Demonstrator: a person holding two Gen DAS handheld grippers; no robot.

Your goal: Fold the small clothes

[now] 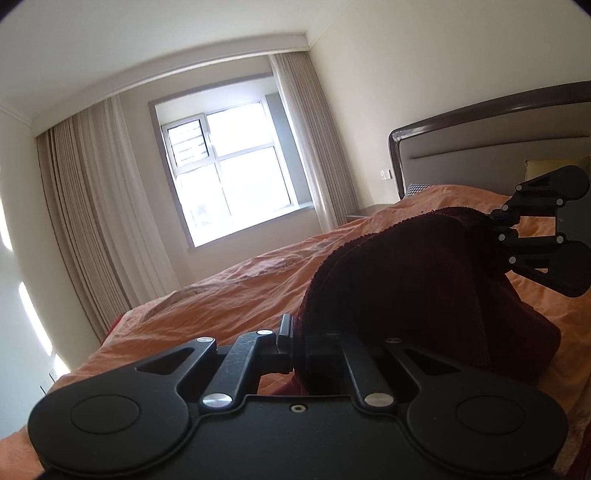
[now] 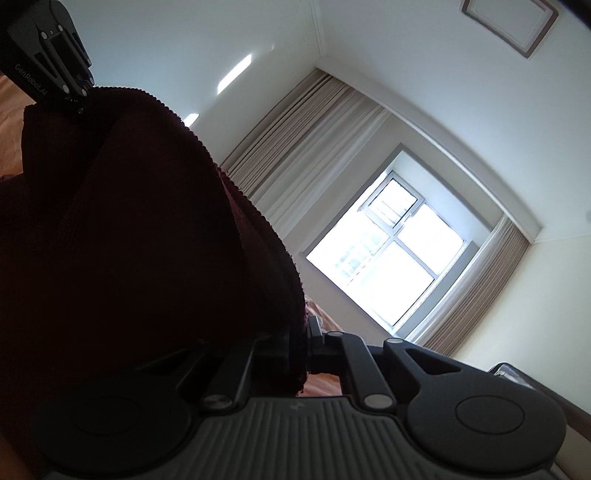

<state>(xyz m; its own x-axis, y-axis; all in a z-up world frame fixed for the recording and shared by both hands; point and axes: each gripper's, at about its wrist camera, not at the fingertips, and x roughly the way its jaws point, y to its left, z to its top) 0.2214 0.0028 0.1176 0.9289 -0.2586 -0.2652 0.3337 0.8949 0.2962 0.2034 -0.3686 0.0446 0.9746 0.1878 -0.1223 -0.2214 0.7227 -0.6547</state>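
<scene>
Cloth, dark red, hangs between both tools above the orange bed. Left tool pinches one edge tight, and right tool pinches another, probably to lift it flat for folding. Window shines behind.

Bedroom setting. Bed with rumpled orange bedspread; padded headboard with dark wooden rim, a yellow pillow against it. Bright window flanked by beige curtains. Framed ceiling panel.

Home bedrm: bed, headboard, curtained window
</scene>
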